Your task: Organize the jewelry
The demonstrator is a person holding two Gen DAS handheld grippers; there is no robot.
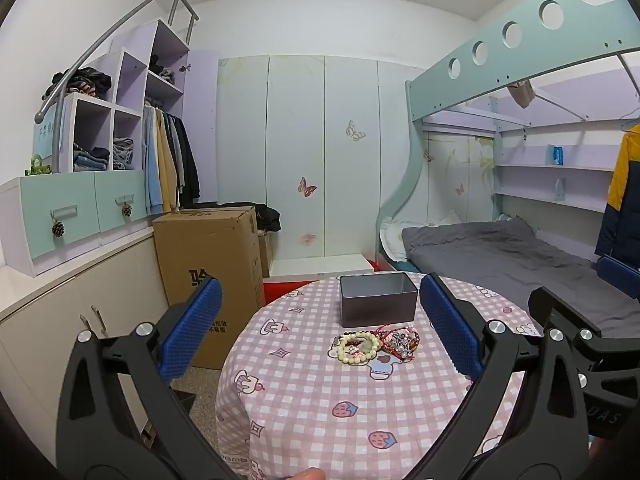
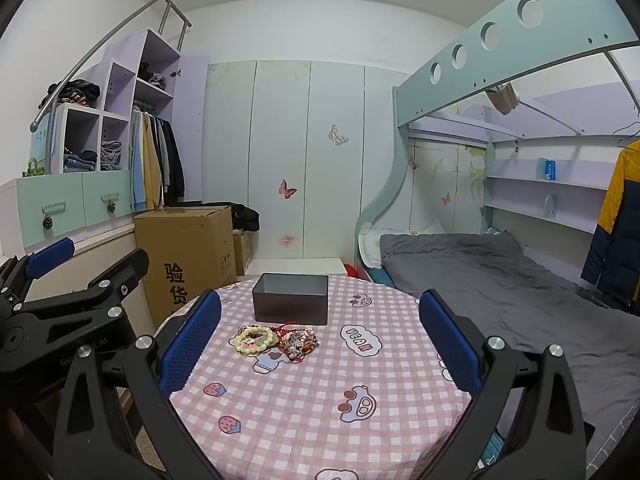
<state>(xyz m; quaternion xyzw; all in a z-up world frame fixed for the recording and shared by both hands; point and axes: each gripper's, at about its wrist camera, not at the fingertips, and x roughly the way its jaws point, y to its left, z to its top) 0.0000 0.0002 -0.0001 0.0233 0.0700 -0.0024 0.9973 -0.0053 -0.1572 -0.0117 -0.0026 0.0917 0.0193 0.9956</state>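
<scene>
Pale beaded bracelets and red-and-silver trinkets heaped on a pink checked tablecloth [image 1: 320,392].
Jewelry pile [image 1: 374,345] lies just before an empty grey tin box [image 1: 378,300] — left gripper [image 1: 320,330] and right gripper [image 2: 320,340] both spread wide, grasping nothing.

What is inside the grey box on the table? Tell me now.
The grey box shows only bare inner walls near its rim; its near wall hides the floor. The jewelry pile lies outside, in front of it on the tablecloth.
</scene>
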